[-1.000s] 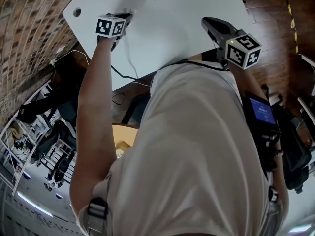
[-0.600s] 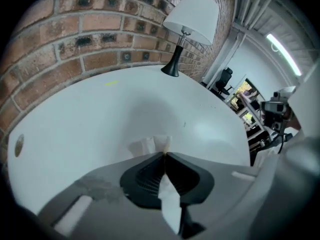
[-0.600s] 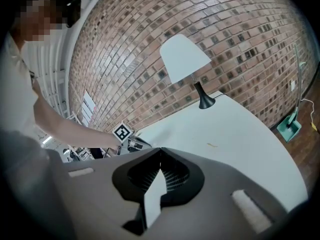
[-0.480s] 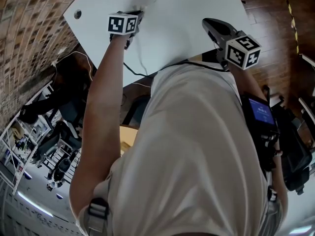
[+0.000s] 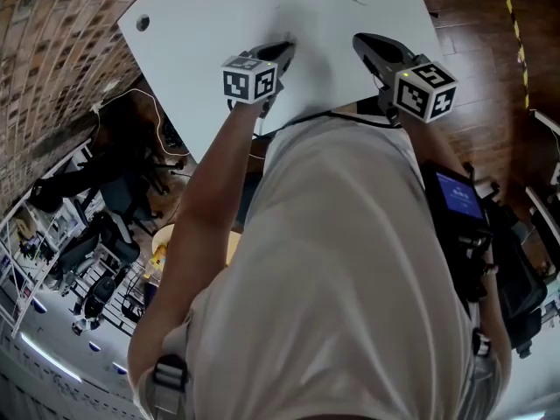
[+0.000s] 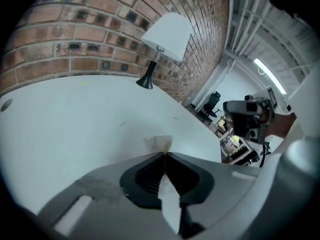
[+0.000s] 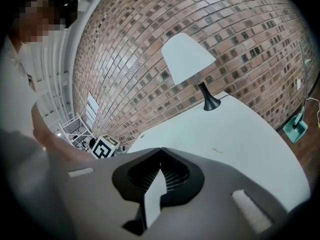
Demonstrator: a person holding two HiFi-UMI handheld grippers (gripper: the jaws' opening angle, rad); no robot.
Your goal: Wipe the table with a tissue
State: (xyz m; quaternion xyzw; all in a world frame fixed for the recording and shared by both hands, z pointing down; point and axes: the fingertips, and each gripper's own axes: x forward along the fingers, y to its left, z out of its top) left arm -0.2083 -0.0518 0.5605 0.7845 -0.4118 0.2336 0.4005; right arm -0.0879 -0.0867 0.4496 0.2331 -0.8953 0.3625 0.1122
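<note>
The white table (image 5: 210, 24) fills the top of the head view. My left gripper (image 5: 284, 49) rests on it near the front edge, shut on a white tissue (image 6: 160, 143) whose crumpled end pokes out past the jaw tips onto the tabletop (image 6: 75, 119). My right gripper (image 5: 360, 38) hovers over the table's near right part, about a hand's width from the left one. In the right gripper view the right gripper (image 7: 160, 149) has its jaws closed together with nothing between them. A small dark mark (image 5: 360, 3) lies further back on the table.
A white-shaded lamp (image 6: 165, 39) on a black stem stands at the table's far end against the brick wall (image 7: 150, 44). A round hole (image 5: 143, 23) sits in the table's left corner. Wooden floor (image 5: 490, 59) lies right; chairs and clutter (image 5: 96, 226) stand left.
My left gripper has slid the tissue rightward and toward the table's near edge, ending close to the right gripper. The right gripper has barely moved.
</note>
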